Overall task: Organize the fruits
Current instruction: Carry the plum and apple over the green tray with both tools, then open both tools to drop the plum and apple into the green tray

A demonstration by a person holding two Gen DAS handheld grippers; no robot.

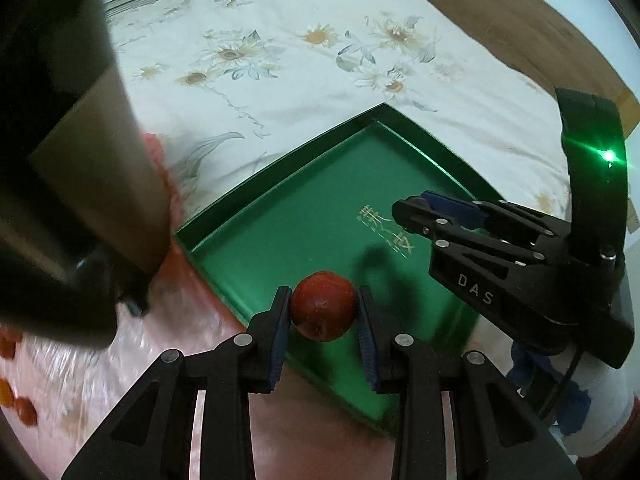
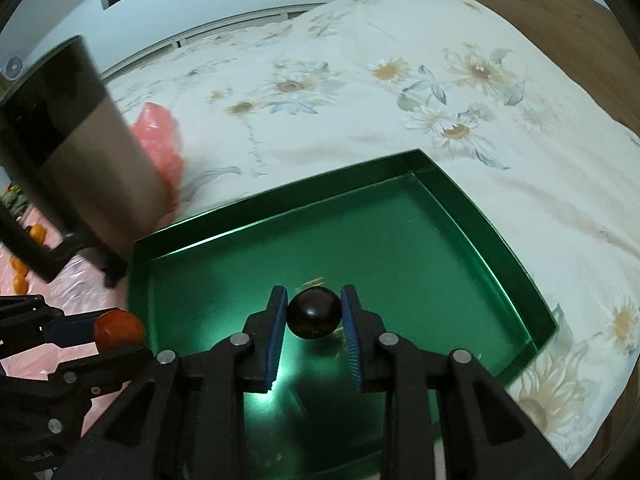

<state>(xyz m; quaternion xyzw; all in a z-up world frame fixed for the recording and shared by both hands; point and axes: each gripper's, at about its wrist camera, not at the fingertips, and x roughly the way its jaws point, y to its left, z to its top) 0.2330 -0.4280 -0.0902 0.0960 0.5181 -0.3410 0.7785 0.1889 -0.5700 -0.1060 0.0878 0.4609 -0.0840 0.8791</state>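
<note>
Left wrist view: my left gripper (image 1: 323, 312) pinches one red fruit (image 1: 323, 306) between its blue pads, over the near edge of the green tray (image 1: 280, 216).
Right wrist view: my right gripper (image 2: 314, 312) pinches one dark fruit (image 2: 314, 312), held above the tray floor (image 2: 400, 248).
Trays: one, lying on the flowered bedsheet (image 2: 360, 92).
Fruits in my grippers: two, one each.
Loose orange fruits: several small ones on the pink plastic sheet (image 1: 120, 360) at left; blur prevents an exact count.
Beside the tray: one dark, tan-sided object (image 2: 80, 152).
</note>
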